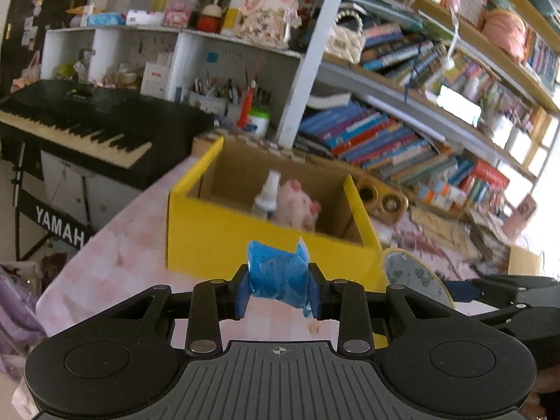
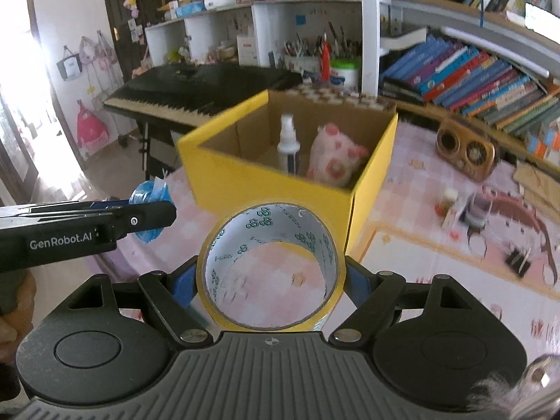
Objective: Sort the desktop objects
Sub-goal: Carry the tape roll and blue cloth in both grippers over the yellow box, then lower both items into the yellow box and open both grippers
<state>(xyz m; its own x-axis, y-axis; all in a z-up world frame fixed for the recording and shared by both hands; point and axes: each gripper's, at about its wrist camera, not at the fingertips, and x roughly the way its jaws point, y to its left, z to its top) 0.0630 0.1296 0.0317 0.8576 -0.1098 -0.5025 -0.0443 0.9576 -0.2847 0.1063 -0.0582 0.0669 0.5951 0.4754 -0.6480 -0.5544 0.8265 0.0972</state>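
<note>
A yellow cardboard box [image 1: 245, 241] [image 2: 266, 182] stands open on the pink desk, holding a white spray bottle [image 1: 266, 192] [image 2: 288, 143] and a pink plush pig [image 1: 297, 206] [image 2: 336, 161]. My left gripper [image 1: 280, 280] is shut on a blue plastic-wrapped packet [image 1: 278, 273], held in front of the box; it also shows at the left of the right wrist view [image 2: 148, 210]. My right gripper [image 2: 269, 273] is shut on a roll of yellow tape [image 2: 267, 266], held just before the box's near corner. The tape roll [image 1: 416, 276] shows in the left wrist view.
A black Yamaha keyboard [image 1: 77, 126] stands left of the desk. Bookshelves [image 1: 402, 133] run behind. A wooden radio [image 2: 465, 150], small bottles [image 2: 448, 203] and a black binder clip [image 2: 518, 262] lie on the desk at the right.
</note>
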